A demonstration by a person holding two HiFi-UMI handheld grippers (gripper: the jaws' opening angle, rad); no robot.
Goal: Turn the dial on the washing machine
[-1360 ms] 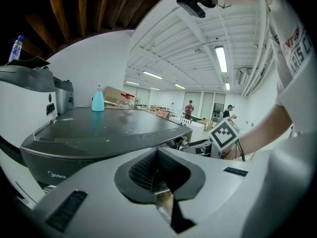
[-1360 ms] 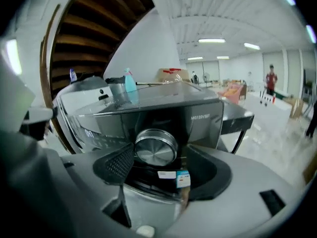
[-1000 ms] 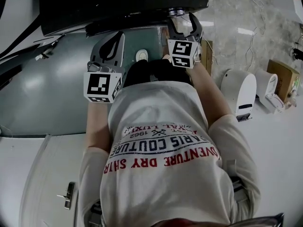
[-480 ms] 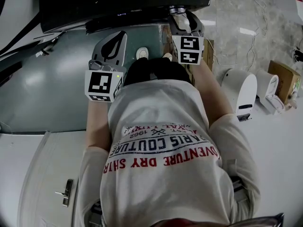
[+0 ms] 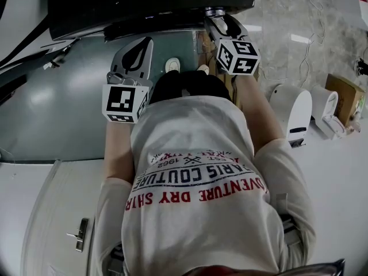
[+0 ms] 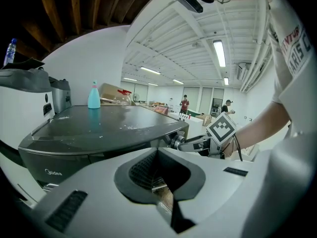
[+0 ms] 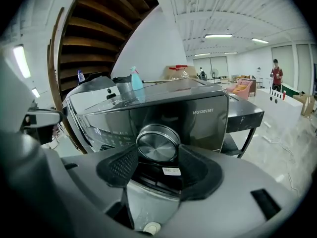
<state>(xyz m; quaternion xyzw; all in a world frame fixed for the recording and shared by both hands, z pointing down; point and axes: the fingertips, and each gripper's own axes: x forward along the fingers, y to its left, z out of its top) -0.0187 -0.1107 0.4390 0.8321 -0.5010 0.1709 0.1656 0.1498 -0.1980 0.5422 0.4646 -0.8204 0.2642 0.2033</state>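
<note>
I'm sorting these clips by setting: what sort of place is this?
Probably a big workshop or test hall, not a home: strip lights on a high white ceiling, a washing machine out in the open room, cardboard boxes, and people farther off.

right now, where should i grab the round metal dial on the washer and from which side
Take the round brushed-metal dial by its rim, squeezed from opposite sides, coming straight at its flat face: it stands proud of the dark washing machine front panel. The right hand-held gripper, whose jaws have just been closing, clamps it this way.
</note>
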